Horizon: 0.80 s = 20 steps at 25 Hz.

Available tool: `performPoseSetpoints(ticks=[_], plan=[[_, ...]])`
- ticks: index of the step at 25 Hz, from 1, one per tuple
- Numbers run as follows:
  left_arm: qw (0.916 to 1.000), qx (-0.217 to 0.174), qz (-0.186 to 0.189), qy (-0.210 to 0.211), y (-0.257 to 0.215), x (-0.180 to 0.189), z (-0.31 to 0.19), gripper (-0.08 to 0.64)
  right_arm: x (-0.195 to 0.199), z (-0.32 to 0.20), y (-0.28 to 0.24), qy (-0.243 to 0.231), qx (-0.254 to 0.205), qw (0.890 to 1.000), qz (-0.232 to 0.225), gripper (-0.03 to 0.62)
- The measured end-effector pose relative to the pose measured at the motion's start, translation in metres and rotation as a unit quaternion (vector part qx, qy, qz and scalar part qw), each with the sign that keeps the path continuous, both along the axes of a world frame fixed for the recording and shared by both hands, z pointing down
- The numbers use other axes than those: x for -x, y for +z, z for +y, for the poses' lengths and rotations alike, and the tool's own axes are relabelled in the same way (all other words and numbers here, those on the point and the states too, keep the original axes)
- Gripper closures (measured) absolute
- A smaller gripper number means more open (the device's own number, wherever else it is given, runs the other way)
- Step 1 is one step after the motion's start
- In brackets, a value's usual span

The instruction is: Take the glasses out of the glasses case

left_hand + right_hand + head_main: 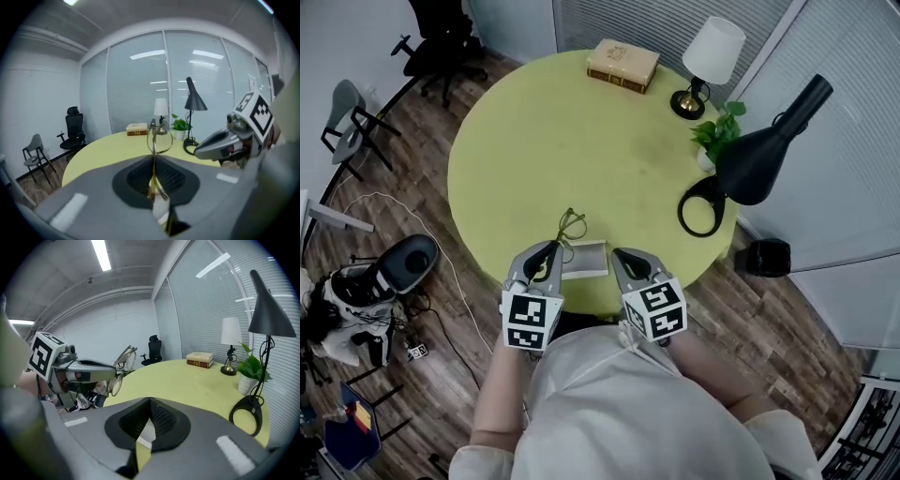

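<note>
Glasses, thin gold wire-framed, pinched in left tool; right tool is closed.

This is an office meeting room. At the upper left of the head view a black swivel office chair and a grey folding chair stand on wood-plank flooring, and a round yellow-green table fills the centre, with a book, a white-shaded lamp, a potted plant and a black desk lamp along its right side. The gripper views show glass partition walls with blinds across the background and strip ceiling lights at the top.
</note>
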State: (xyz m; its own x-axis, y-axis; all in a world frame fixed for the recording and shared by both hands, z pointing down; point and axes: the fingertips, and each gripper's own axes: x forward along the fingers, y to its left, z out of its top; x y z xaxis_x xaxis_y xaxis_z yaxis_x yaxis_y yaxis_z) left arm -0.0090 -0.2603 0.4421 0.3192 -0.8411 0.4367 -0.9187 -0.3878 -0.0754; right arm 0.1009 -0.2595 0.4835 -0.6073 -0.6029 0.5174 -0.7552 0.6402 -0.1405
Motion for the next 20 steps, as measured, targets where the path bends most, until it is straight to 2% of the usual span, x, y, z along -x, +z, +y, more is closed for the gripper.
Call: performPoseSetpoints(ticks=[3,5,13,16,20], plan=[[0.9968,-0.020,0.056,-0.053,-0.015,0.011,0.002,0.545,0.001,-0.004,-0.013,0.003,-0.023,1.000,-0.003,0.592],[0.9934,-0.026,0.078,-0.080,-0.020,0.018,0.005,0.545,0.001,-0.003,-0.022,0.008,-0.035,0.999,-0.009,0.592],[0.9829,-0.080,0.101,-0.132,-0.042,0.031,0.016,0.545,-0.001,-0.006,-0.052,0.032,-0.087,0.996,-0.018,0.594],[0.9813,-0.093,0.103,-0.134,-0.046,0.033,0.019,0.545,-0.002,-0.004,-0.064,0.039,-0.108,0.993,-0.024,0.594],[0.9797,-0.108,0.103,-0.134,-0.053,0.033,0.022,0.545,-0.002,-0.001,-0.068,0.039,-0.115,0.992,-0.023,0.594]])
